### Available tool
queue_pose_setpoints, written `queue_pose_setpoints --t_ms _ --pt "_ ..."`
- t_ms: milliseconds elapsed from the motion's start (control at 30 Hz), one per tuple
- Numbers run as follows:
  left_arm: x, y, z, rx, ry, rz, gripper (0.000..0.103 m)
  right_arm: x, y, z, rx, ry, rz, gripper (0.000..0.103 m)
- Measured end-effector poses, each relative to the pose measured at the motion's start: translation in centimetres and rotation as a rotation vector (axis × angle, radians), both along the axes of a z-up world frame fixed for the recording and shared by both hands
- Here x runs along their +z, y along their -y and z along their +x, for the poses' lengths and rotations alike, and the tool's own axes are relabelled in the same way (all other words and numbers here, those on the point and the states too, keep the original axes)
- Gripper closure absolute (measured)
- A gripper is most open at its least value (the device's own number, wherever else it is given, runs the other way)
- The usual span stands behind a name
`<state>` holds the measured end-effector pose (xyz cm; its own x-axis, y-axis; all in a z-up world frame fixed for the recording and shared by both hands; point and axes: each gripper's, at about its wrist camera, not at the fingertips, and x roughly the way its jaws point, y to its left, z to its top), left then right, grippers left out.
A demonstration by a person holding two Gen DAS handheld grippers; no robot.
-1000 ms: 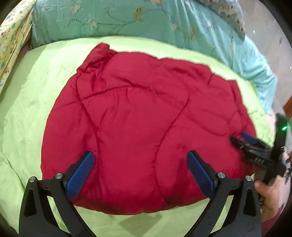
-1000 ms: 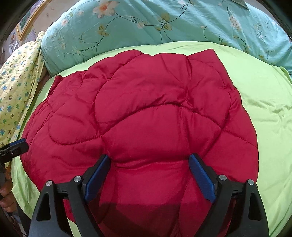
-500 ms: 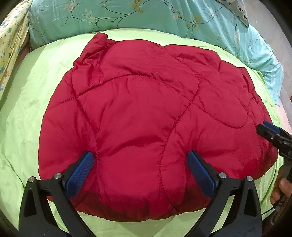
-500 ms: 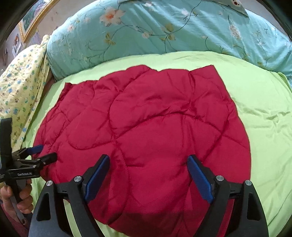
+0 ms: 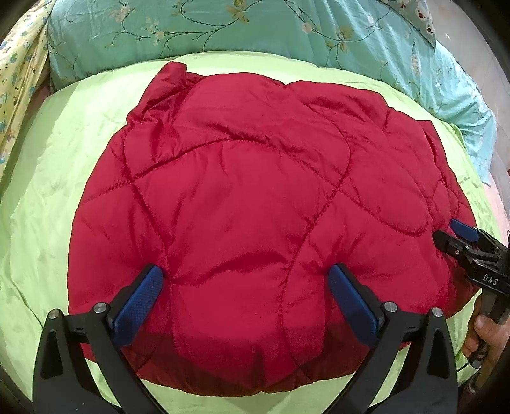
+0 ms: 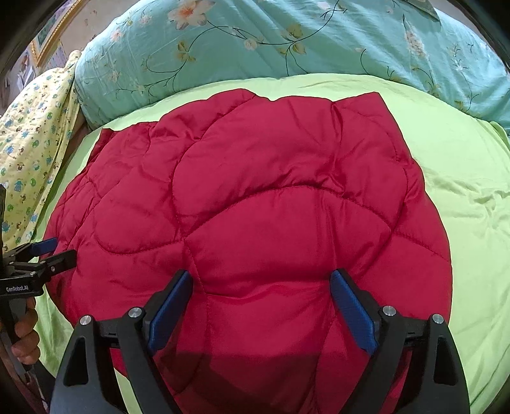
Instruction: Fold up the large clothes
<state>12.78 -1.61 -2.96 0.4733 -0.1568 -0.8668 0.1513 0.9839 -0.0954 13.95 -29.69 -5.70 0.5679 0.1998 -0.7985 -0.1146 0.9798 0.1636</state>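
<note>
A red quilted padded garment [image 5: 255,207] lies folded in a rounded slab on the light green bedsheet [image 5: 47,191]; it also fills the right wrist view [image 6: 255,207]. My left gripper [image 5: 245,280] is open and empty, its blue pads just above the garment's near part. My right gripper [image 6: 261,286] is open and empty, over the garment's near edge. The right gripper also shows at the garment's right edge in the left wrist view [image 5: 459,235]. The left gripper shows at the garment's left edge in the right wrist view [image 6: 54,251].
A teal floral quilt [image 5: 255,28] lies bunched along the far side of the bed, also in the right wrist view [image 6: 287,41]. A yellow patterned cloth [image 6: 28,133] hangs at the left. The green sheet [image 6: 471,207] extends to the right of the garment.
Both grippers have moved a little over the garment and stay open. The garment lies flatter and nearer in view than a second ago.
</note>
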Motion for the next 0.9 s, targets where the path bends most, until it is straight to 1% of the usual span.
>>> queue_pose_setpoints --t_ms 100,200,300,367,467,533,633,733,833,900 --pt "0.1 0.0 0.2 0.001 -0.002 0.002 0.0 0.0 0.0 0.0 -0.002 -0.002 0.001 0.012" --pt "0.5 0.0 0.4 0.008 0.003 0.0 0.0 0.9 -0.1 0.0 -0.012 -0.001 0.006 0.013" --pt "1.0 -0.3 1.1 0.02 0.019 -0.01 0.0 2.5 -0.1 0.0 -0.008 0.045 0.037 0.015" --pt "1.4 -0.4 1.8 0.028 0.023 -0.021 0.0 3.6 -0.4 0.5 -0.002 0.073 0.038 0.015" --pt "1.8 -0.2 3.0 0.036 0.034 0.003 0.0 4.4 -1.2 2.3 0.031 0.079 0.034 0.016" --pt "1.8 0.0 4.1 0.037 0.034 0.018 0.0 3.9 -1.5 3.9 0.037 0.056 0.02 0.016" --pt "1.0 0.4 5.9 0.033 0.025 0.05 0.0 1.8 -0.9 6.7 0.011 -0.018 0.012 0.015" --pt "-0.1 0.8 7.4 0.032 0.012 0.066 0.0 0.1 0.5 8.6 -0.02 -0.049 0.035 0.015" --pt "-0.8 1.3 8.7 0.031 0.001 0.081 0.0 -0.2 1.2 9.3 -0.04 -0.059 0.06 0.015" --pt "-1.3 1.6 9.3 0.035 -0.01 0.085 0.0 0.1 1.2 9.3 -0.045 -0.068 0.061 0.015"
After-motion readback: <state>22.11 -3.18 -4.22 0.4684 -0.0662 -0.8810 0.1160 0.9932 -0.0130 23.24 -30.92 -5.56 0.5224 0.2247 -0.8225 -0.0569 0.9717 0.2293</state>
